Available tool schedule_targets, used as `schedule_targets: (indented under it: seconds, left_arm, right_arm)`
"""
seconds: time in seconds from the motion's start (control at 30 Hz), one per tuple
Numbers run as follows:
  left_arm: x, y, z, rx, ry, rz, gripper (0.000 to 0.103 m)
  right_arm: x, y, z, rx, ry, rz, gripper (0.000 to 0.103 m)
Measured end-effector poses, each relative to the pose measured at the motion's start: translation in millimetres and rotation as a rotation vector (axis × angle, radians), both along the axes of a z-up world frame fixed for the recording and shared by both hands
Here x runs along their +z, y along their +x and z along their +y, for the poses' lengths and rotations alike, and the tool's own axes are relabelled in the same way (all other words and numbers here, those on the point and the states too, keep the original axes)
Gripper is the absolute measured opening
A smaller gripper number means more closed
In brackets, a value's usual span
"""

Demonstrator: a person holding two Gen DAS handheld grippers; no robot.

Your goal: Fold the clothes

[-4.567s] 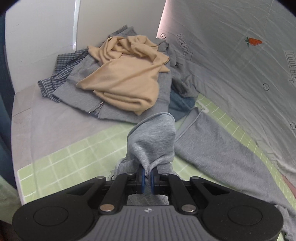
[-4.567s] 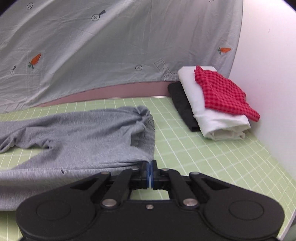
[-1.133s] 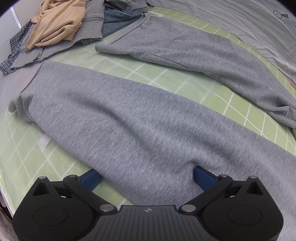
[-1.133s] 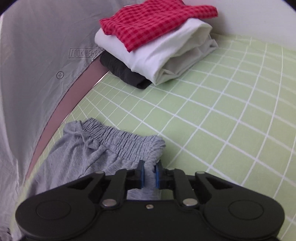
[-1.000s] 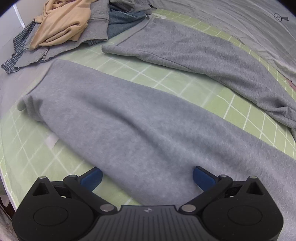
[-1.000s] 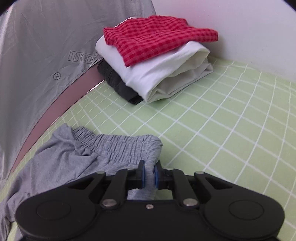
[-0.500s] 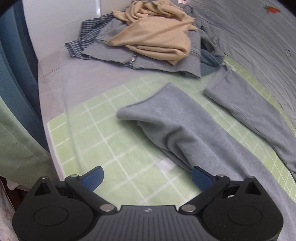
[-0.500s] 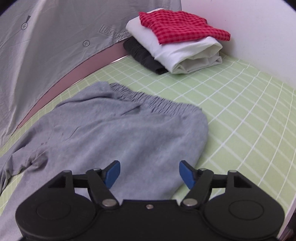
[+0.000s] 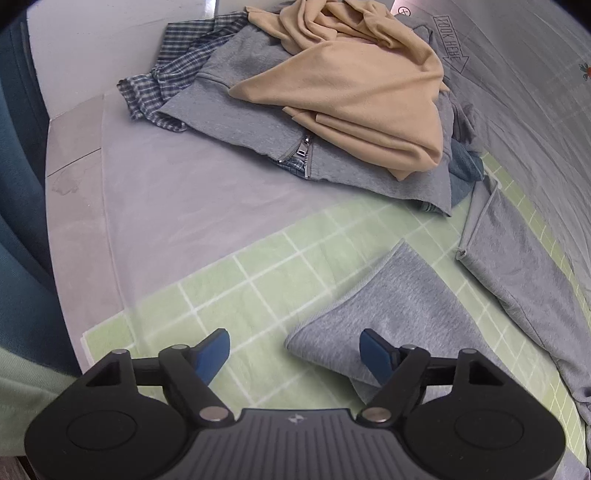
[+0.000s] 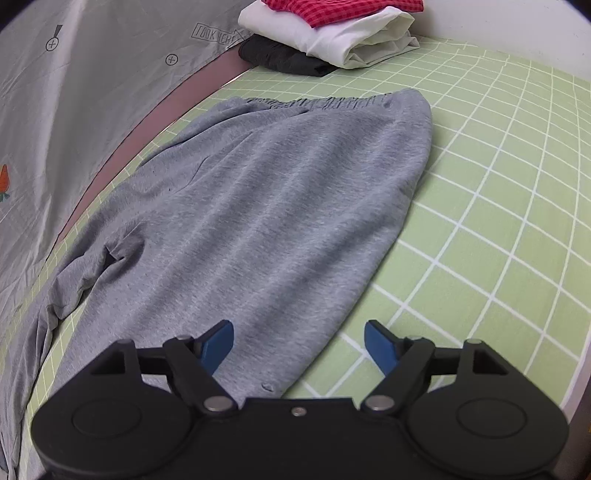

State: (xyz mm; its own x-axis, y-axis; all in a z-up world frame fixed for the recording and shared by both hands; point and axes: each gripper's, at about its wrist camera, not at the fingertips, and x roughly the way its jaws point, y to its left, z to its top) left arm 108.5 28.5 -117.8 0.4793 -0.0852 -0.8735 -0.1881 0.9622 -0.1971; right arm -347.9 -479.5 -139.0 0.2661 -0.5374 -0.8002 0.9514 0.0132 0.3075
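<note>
Grey sweatpants [image 10: 266, 206] lie flat on the green grid mat [image 10: 498, 221], elastic waistband [image 10: 332, 101] at the far end. In the left wrist view the near leg's cuff end [image 9: 391, 314] lies between the blue fingertips and the other leg [image 9: 517, 266] runs along the right. My left gripper [image 9: 295, 350] is open and empty just over the cuff corner. My right gripper [image 10: 299, 345] is open and empty over the pants' near edge.
An unfolded pile lies at the back left: tan top [image 9: 351, 74], grey zip hoodie [image 9: 258, 122], plaid shirt [image 9: 173, 77]. A folded stack stands at the back right: red check [image 10: 343, 9], white [image 10: 332, 37], black [image 10: 280, 55]. A grey printed sheet [image 10: 74, 92] covers the back.
Both grippers have let go of the sweatpants and opened. The left one moved back along the leg to the cuff end. The right one pulled back from the waistband.
</note>
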Motion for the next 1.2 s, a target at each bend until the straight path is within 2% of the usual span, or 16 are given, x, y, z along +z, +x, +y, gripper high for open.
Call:
schedule_targets:
  seconds: [0.07,0.13,0.17,0.2,0.23,0.27,0.3,0.4,0.53,0.67,0.73,0.83,0.97,1.07,1.1,1.2]
  left_arm:
    - [-5,7,1,-0.007,-0.009,0.012,0.060]
    - [-8,10,0,-0.018,-0.020,0.019,0.038]
    - [-10,11,-1,-0.025,-0.023,0.020,0.029]
    - [-11,12,-2,-0.029,-0.026,0.020,0.007]
    - [-11,13,-3,-0.032,-0.029,0.016,0.002]
    - [-11,14,-5,-0.033,-0.032,0.006,0.002]
    - [-8,15,-7,-0.036,-0.034,-0.011,0.001]
    - [13,24,-14,-0.037,-0.045,-0.089,0.001]
    - [60,39,-23,-0.031,-0.093,-0.218,0.001]
    - [87,46,-40,-0.072,-0.057,-0.299,0.001]
    - [101,50,-48,-0.092,-0.040,-0.340,0.001]
    - [115,55,-59,-0.116,-0.016,-0.381,0.001]
    - [86,55,-55,-0.095,-0.017,-0.305,0.004]
    - [71,45,-47,-0.091,-0.032,-0.268,0.011]
    - [67,42,-45,-0.098,-0.029,-0.256,0.013]
    - [51,30,-41,-0.122,0.004,-0.194,0.014]
  right_arm:
    - [0,5,1,0.004,-0.008,0.000,0.078]
    - [0,9,1,0.020,-0.016,0.000,0.067]
    - [0,11,1,0.028,-0.021,0.000,0.053]
    - [1,13,1,0.036,-0.025,0.000,0.039]
    - [1,14,0,0.045,-0.030,0.000,0.030]
    - [3,16,-2,0.057,-0.041,0.000,0.011]
    - [4,17,-4,0.070,-0.051,0.000,0.001]
    - [18,19,-14,0.101,-0.101,-0.011,0.000]
    - [58,18,-35,0.124,-0.222,-0.053,0.000]
    - [112,18,-48,0.117,-0.379,-0.101,0.000]
    - [126,16,-52,0.125,-0.424,-0.089,0.000]
    - [115,19,-62,0.154,-0.372,-0.036,0.000]
    - [78,26,-46,0.219,-0.246,-0.005,0.002]
    - [56,36,-25,0.254,-0.174,0.010,0.008]
    - [49,38,-18,0.261,-0.154,0.016,0.014]
    - [34,46,0,0.283,-0.111,0.036,0.025]
